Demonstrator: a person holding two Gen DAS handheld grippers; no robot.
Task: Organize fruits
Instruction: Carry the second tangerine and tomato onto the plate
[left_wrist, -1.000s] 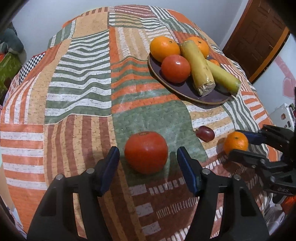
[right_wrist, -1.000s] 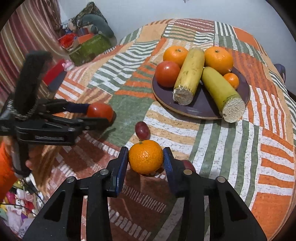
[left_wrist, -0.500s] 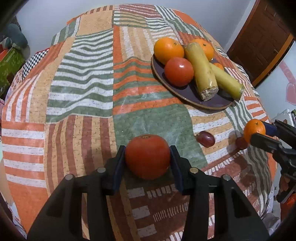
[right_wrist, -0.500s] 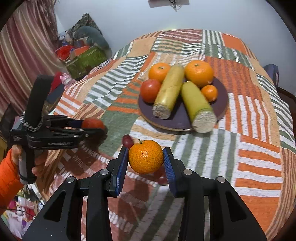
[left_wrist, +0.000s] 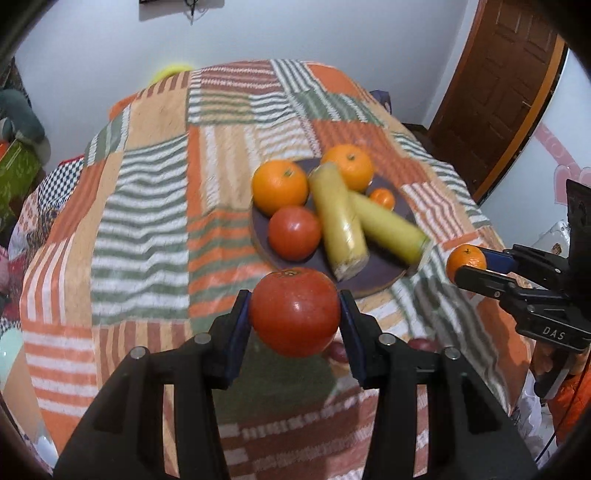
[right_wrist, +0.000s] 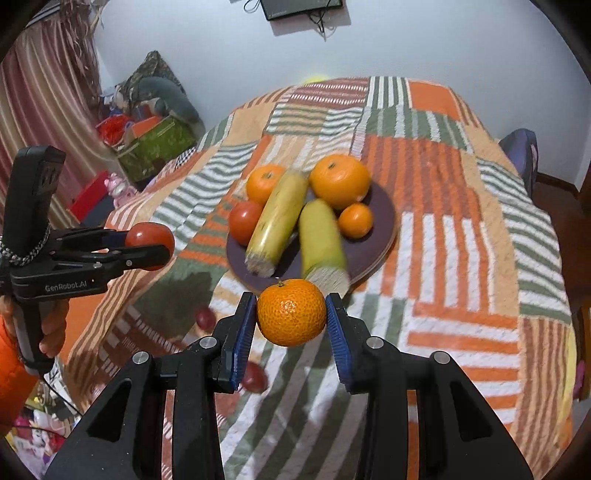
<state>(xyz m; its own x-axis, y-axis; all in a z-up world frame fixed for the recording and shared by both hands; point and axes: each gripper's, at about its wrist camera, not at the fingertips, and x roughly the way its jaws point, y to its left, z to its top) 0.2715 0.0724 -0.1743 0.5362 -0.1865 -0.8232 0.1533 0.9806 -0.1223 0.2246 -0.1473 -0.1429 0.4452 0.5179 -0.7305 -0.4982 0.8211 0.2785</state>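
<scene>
My left gripper (left_wrist: 294, 325) is shut on a red tomato (left_wrist: 294, 312) and holds it in the air in front of the dark plate (left_wrist: 373, 280). My right gripper (right_wrist: 291, 321) is shut on a small mandarin (right_wrist: 291, 312), also lifted, near the plate's (right_wrist: 384, 218) front rim. The plate holds two oranges, a tomato (left_wrist: 294, 232), a small mandarin (right_wrist: 355, 220) and two yellow corn cobs (left_wrist: 338, 218). Two dark red grapes (right_wrist: 205, 317) lie on the patchwork cloth below the grippers. Each gripper shows in the other's view: left (right_wrist: 149, 242), right (left_wrist: 466, 263).
The round table carries a striped patchwork cloth (left_wrist: 147, 206). A wooden door (left_wrist: 495, 85) stands at the right. Boxes, bags and toys (right_wrist: 155, 136) are piled on the floor at the left, by a striped curtain.
Both grippers have lifted their fruit off the cloth and moved toward the plate. One second ago the left gripper stood open around the tomato; it has closed on it.
</scene>
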